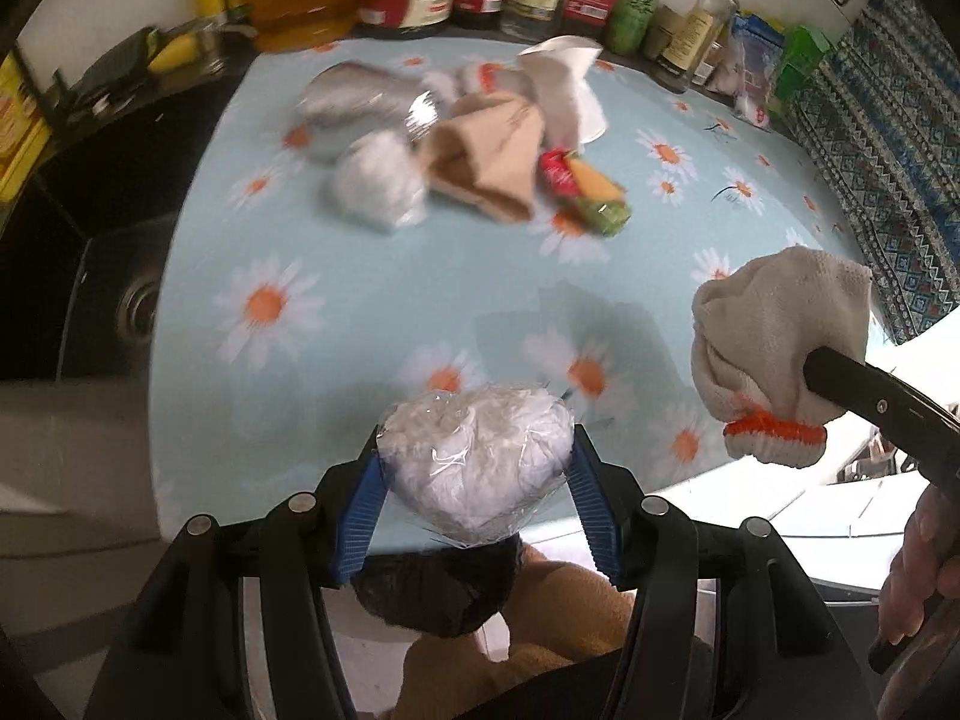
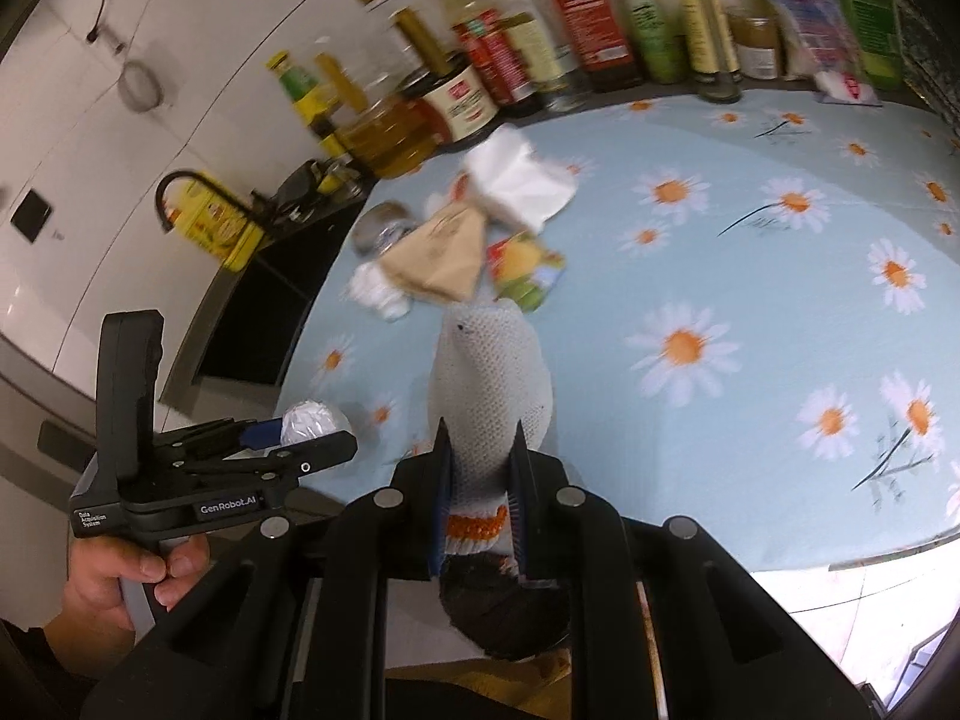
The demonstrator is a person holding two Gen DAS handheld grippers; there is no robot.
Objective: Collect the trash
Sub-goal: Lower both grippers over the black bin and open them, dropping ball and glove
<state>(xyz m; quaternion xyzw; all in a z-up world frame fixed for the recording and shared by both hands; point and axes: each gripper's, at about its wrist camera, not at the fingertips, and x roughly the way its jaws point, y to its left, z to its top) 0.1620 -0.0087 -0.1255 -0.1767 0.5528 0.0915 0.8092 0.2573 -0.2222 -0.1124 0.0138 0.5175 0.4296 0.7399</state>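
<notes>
My left gripper (image 1: 477, 450) is shut on a white wad wrapped in clear plastic (image 1: 474, 480), held between its blue pads (image 1: 360, 516) above the table's near edge. To its right, my right gripper (image 1: 822, 369) is shut on a white knit glove with an orange cuff (image 1: 774, 330). In the right wrist view the glove (image 2: 492, 384) stands up between the fingers of the right gripper (image 2: 481, 429), and the left gripper (image 2: 312, 432) with its wad (image 2: 309, 420) is at the left. A pile of trash (image 1: 480, 156) lies mid-table: brown paper (image 2: 438, 258), white tissue (image 2: 516, 180), a colourful wrapper (image 2: 528, 270), foil and another white wad.
The daisy-print blue tablecloth (image 1: 360, 312) covers the table. Bottles and jars (image 2: 528, 42) line its back edge. A black sink (image 1: 132, 300) lies to the left, a patterned cloth (image 1: 888, 150) to the right. A dark rounded thing (image 2: 504, 618) sits below the grippers. A hand (image 2: 120, 576) grips the left handle.
</notes>
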